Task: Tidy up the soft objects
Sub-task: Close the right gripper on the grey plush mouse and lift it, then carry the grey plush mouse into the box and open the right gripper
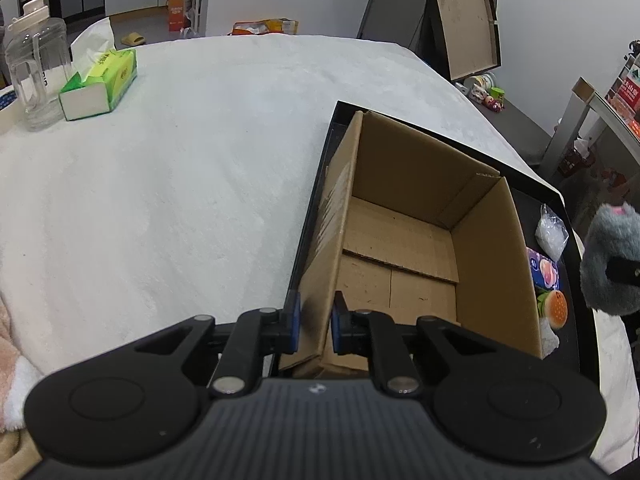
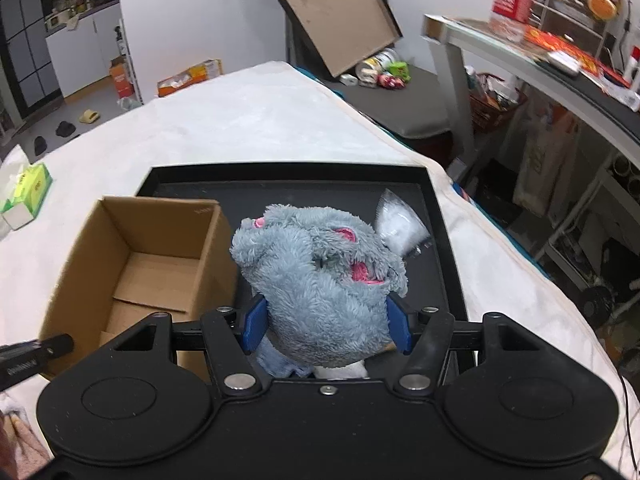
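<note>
While the left hand-held gripper (image 1: 314,322) pinches the near-left wall of the cardboard box (image 1: 404,236), the right hand-held gripper (image 2: 326,326) holds a grey plush toy (image 2: 320,280) up over the black tray (image 2: 436,216).

Blue pads (image 1: 294,322) of the left hand-held gripper are clenched on the box's cardboard wall, one outside and one inside; the box stands open and bare inside, in the tray's left part, on a surface covered with white fleece (image 1: 180,184). Both blue pads (image 2: 255,322) of the right hand-held gripper press into the plush toy's fur, its pink ears facing up, just right of the box. Between box and tray rim lie a clear plastic bag (image 1: 552,232), a purple packet (image 1: 544,270) and a burger-shaped toy (image 1: 554,308). Well apart at far left stand a green tissue pack (image 1: 100,82) and a clear jug (image 1: 36,68).
</note>
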Action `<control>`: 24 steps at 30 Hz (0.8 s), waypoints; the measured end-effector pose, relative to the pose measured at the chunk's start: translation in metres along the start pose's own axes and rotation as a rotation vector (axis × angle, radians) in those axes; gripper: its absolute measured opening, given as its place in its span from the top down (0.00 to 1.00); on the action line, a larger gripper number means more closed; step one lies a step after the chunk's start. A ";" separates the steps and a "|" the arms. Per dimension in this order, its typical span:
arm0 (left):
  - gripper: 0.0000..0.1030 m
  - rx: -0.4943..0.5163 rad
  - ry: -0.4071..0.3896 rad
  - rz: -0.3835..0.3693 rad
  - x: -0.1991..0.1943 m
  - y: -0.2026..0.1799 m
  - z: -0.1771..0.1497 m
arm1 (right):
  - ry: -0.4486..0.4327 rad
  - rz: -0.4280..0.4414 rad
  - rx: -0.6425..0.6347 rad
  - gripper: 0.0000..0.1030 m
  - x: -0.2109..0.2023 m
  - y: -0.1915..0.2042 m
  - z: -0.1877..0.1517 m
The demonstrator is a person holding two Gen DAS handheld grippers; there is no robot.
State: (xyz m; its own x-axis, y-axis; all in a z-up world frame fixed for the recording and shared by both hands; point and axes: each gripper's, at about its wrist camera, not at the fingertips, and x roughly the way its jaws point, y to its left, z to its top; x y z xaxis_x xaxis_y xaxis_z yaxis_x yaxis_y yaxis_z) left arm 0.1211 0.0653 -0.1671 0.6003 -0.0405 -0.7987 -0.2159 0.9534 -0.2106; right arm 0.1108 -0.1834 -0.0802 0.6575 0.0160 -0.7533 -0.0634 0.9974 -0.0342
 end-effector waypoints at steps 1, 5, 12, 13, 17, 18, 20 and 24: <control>0.87 -0.004 0.000 -0.002 0.000 0.001 0.000 | -0.005 0.004 -0.005 0.43 -0.001 0.003 0.002; 0.86 -0.017 0.003 -0.011 0.000 0.005 0.000 | -0.020 0.027 -0.016 0.43 -0.004 0.015 0.010; 0.86 -0.033 0.023 -0.017 0.000 0.007 0.002 | -0.025 0.066 -0.044 0.43 -0.003 0.038 0.018; 0.86 -0.039 0.026 -0.021 0.000 0.009 0.003 | -0.027 0.071 -0.048 0.43 -0.002 0.041 0.019; 0.86 -0.056 0.027 -0.033 -0.001 0.011 0.004 | -0.026 0.098 -0.066 0.43 0.001 0.053 0.023; 0.86 -0.057 0.026 -0.035 -0.001 0.011 0.004 | -0.026 0.106 -0.070 0.43 0.001 0.055 0.023; 0.86 -0.064 0.027 -0.035 -0.001 0.011 0.004 | -0.027 0.125 -0.079 0.43 0.002 0.061 0.023; 0.86 -0.085 0.036 -0.032 -0.001 0.012 0.004 | -0.022 0.159 -0.093 0.43 0.007 0.071 0.022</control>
State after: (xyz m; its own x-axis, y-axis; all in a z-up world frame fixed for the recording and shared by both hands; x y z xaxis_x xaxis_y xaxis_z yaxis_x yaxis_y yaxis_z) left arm 0.1213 0.0782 -0.1669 0.5801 -0.0828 -0.8104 -0.2627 0.9227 -0.2823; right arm 0.1277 -0.1109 -0.0733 0.6502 0.1754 -0.7393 -0.2365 0.9714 0.0226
